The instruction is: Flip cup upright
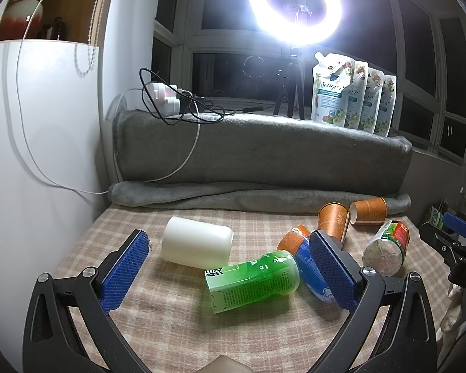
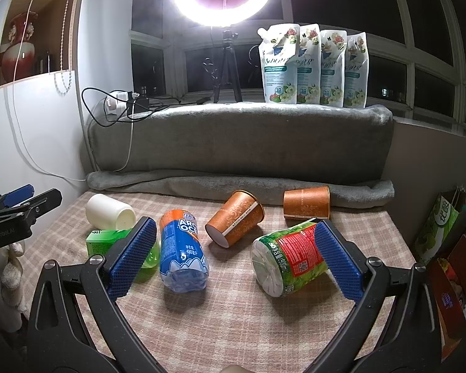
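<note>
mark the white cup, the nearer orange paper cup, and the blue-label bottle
white cup (image 2: 110,211), right wrist view, on its side wall.
nearer orange paper cup (image 2: 237,217), right wrist view, on its patterned side.
blue-label bottle (image 2: 181,248), right wrist view, on the blue label.

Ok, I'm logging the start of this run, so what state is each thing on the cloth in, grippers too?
White cup: on its side.
Near orange paper cup: on its side.
Far orange paper cup: on its side.
Green bottle: lying down.
Blue bottle: lying down.
Red-and-green bottle: lying down.
Left gripper: open, empty.
Right gripper: open, empty.
</note>
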Available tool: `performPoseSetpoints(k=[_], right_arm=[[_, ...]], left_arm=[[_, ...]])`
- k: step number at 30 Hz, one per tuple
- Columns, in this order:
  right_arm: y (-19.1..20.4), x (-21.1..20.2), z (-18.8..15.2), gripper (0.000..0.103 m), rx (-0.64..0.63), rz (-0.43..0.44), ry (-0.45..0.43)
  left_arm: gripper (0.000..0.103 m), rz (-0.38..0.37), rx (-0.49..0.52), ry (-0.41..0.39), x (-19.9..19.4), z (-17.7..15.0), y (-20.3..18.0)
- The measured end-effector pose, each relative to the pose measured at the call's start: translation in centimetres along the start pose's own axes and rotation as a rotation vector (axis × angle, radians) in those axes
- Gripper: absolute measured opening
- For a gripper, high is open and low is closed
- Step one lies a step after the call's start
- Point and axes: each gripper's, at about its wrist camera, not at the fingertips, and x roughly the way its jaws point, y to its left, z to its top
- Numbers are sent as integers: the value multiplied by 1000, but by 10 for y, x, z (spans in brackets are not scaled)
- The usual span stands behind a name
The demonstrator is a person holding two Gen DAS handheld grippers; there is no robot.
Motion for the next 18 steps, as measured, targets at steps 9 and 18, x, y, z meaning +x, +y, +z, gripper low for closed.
performPoseSetpoints(k=[9, 18], right_arm=[[-2, 1, -1, 103, -6, 3, 0], [-4, 3, -1, 103, -11, 5, 2]], left_arm=[[102, -1, -1, -1, -2, 0, 2], [102, -1, -2, 0, -2, -1, 1]])
